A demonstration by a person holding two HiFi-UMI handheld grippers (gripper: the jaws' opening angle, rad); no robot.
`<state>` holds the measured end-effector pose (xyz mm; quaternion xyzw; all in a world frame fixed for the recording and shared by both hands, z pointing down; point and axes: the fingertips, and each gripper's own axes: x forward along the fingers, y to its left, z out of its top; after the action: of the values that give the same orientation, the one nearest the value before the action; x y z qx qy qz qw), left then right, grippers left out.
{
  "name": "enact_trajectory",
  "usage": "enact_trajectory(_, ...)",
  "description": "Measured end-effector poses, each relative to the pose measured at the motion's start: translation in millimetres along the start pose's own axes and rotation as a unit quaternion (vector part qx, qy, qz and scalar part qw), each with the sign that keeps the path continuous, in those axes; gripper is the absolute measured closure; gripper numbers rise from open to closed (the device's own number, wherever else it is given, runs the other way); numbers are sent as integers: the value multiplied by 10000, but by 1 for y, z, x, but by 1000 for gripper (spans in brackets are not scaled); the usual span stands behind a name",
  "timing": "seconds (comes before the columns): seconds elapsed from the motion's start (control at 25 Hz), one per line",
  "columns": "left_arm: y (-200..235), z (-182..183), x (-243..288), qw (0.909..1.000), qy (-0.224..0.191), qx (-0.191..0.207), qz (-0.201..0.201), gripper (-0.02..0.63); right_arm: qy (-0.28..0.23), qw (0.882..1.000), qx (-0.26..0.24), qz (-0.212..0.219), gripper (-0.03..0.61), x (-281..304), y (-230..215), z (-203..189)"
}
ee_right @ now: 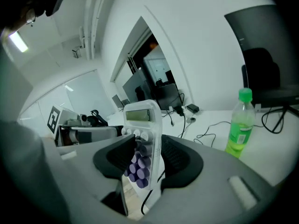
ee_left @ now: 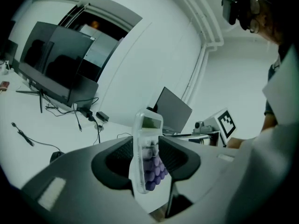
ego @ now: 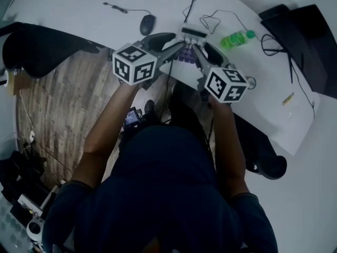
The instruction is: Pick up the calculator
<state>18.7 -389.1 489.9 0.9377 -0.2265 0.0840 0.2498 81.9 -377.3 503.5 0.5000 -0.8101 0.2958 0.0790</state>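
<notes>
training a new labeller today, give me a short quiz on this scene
1. True or false: the calculator lies untouched on the table.
2. How many grippers are clamped on it? A) none B) one C) two
3. Fill in: the bottle standing on the table is ____ in colour.
Key:
1. False. It is held upright, clear of the table.
2. C. The left gripper and the right gripper each have their jaws pressed on its sides.
3. Green.
</notes>
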Motion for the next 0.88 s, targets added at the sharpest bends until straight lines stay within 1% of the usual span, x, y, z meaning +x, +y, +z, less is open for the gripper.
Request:
enact_trajectory(0.2, -16, 30, -30, 9990, -384, 244, -42, 460, -285, 9986, -442, 60, 394, -15, 34, 30)
enact_trajectory(0.44, -35, 64, -66, 9950, -876, 470, -118, 462, -633, 9950, -767, 126, 396, -33, 74, 60)
enact_trajectory(0.68, -53, 89, -101, 9889, -1292, 695, -221, 465, -910, 9891, -1148, 164, 397, -52, 111, 83)
enact_trajectory(0.88, -65, 103, -125, 9842, -1535, 832, -282, 471, -1089, 9828, -1484, 118, 405, -67, 139, 95)
